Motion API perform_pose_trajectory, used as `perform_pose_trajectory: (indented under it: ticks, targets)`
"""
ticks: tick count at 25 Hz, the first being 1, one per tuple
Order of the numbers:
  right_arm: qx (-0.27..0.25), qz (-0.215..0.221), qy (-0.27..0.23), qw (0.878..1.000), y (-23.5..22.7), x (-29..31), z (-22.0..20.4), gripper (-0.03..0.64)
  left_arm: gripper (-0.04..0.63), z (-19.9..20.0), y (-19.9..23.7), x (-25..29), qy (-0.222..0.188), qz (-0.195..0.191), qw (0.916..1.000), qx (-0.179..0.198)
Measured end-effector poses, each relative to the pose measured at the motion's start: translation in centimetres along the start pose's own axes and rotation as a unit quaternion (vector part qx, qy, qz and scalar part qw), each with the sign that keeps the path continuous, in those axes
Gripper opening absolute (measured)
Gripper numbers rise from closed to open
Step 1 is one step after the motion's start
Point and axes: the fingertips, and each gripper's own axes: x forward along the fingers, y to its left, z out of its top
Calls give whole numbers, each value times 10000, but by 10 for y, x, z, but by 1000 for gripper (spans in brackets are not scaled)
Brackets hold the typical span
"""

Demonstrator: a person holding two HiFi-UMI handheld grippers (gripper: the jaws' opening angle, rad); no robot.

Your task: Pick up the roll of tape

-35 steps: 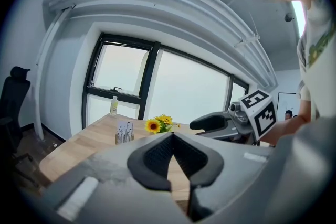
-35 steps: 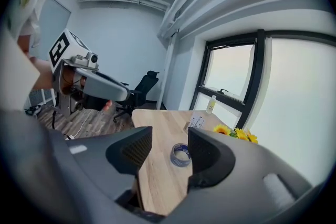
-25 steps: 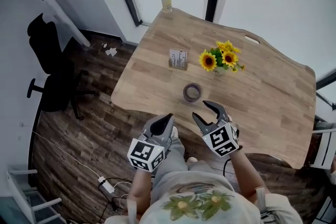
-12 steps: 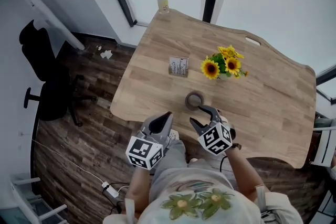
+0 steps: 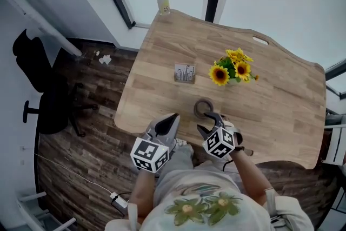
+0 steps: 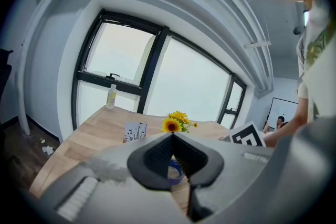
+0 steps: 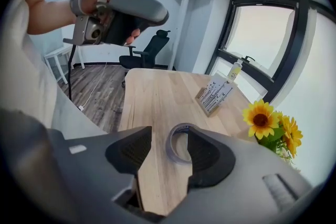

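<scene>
A grey roll of tape lies flat on the wooden table, close to its near edge. My right gripper is open and hovers right at the roll. In the right gripper view the roll of tape sits between the two jaws, and the right finger hides its right side. I cannot tell whether a finger touches it. My left gripper is shut and holds nothing, off the table's near edge to the left. In the left gripper view the tape shows just behind the closed left gripper.
A vase of sunflowers stands beyond the tape, with a small card holder to its left. A bottle is at the far corner by the window. A black office chair and a power strip are on the floor at left.
My right gripper has moved forward over the table edge until its open jaws reach the tape roll. The left gripper has stayed shut near the edge.
</scene>
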Motion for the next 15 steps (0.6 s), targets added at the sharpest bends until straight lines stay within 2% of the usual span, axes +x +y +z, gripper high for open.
perform_pose_trajectory:
  ticks: [7, 15]
  targets:
    - [-206, -14, 656, 9976, 0, 32, -22, 212, 5, 2, 24, 10, 68, -140, 9999, 6]
    - [-351, 21, 1150, 9927, 0, 57, -32, 207, 5, 2, 47, 23, 148, -315, 9994, 9]
